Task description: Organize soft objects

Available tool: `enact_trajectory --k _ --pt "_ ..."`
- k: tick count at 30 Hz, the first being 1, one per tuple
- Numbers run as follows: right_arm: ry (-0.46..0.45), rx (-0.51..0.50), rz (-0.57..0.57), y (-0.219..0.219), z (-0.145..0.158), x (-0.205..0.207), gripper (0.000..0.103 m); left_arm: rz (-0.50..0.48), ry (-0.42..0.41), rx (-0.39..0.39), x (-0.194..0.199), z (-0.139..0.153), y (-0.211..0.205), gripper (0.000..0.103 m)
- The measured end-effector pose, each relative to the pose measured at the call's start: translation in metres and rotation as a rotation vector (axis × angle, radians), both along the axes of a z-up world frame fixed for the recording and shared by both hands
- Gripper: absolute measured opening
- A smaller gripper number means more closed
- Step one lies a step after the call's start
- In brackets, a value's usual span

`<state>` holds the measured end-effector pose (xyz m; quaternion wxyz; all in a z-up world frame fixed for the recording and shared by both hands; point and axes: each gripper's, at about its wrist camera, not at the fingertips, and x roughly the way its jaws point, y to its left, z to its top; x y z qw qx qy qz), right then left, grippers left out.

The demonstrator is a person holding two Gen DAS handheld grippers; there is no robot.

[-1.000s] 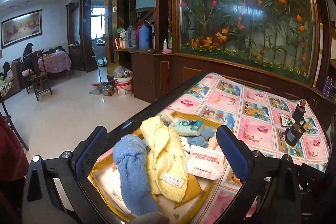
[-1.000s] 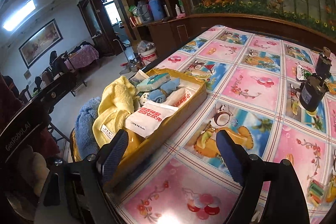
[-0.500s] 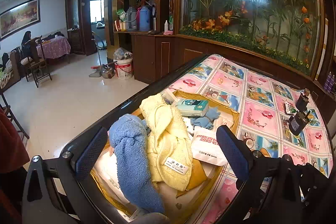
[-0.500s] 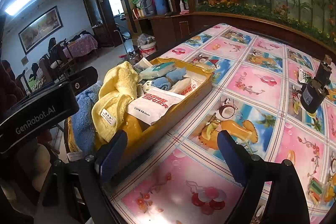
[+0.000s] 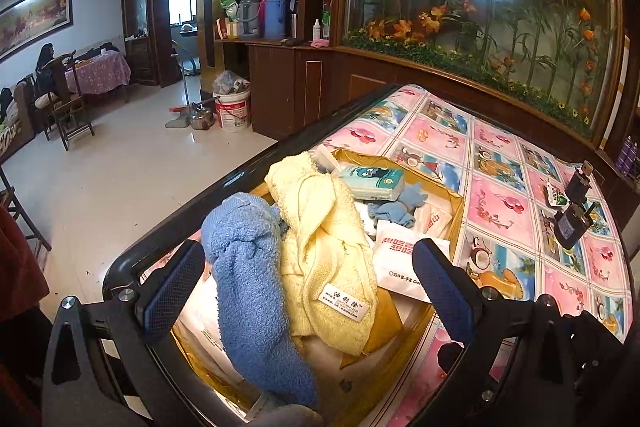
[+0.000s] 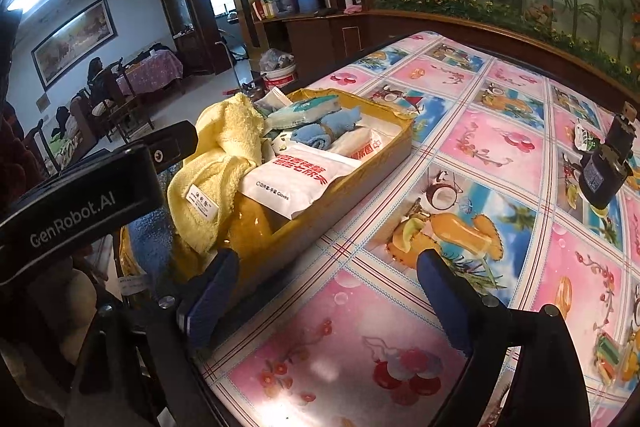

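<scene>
Both sets of jaws are standing apart, gripping nothing; the blue towel (image 5: 252, 291), low centre, is overhanging the yellow box (image 5: 456, 205) and risks sliding off the bench (image 6: 500, 147).

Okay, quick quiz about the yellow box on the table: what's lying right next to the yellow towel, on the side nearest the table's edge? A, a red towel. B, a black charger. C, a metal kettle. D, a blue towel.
D: in the left wrist view a blue towel lies alongside the yellow towel on the side toward the table's edge, both piled in the yellow box.
</scene>
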<state>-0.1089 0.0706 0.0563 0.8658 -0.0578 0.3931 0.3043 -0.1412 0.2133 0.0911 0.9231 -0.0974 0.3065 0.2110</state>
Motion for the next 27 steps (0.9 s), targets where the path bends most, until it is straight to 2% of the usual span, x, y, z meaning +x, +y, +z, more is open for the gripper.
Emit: enact_trajectory --k 9,20,24,27 --pt "0.042 -0.010 -0.062 -0.032 -0.011 -0.005 0.092 -0.042 0.047 0.008 0.006 -0.007 -0.017 0.103" --pt "0.040 -0.032 -0.020 -0.021 -0.014 -0.012 0.092 -0.037 0.089 -0.029 0.010 -0.013 -0.018 0.103" --pt "0.047 -0.029 -0.022 -0.023 -0.014 -0.012 0.092 -0.032 0.125 -0.074 0.016 -0.019 -0.009 0.103" --pt "0.051 -0.024 -0.033 -0.026 -0.014 -0.010 0.092 0.012 0.208 -0.145 0.024 -0.032 0.012 0.103"
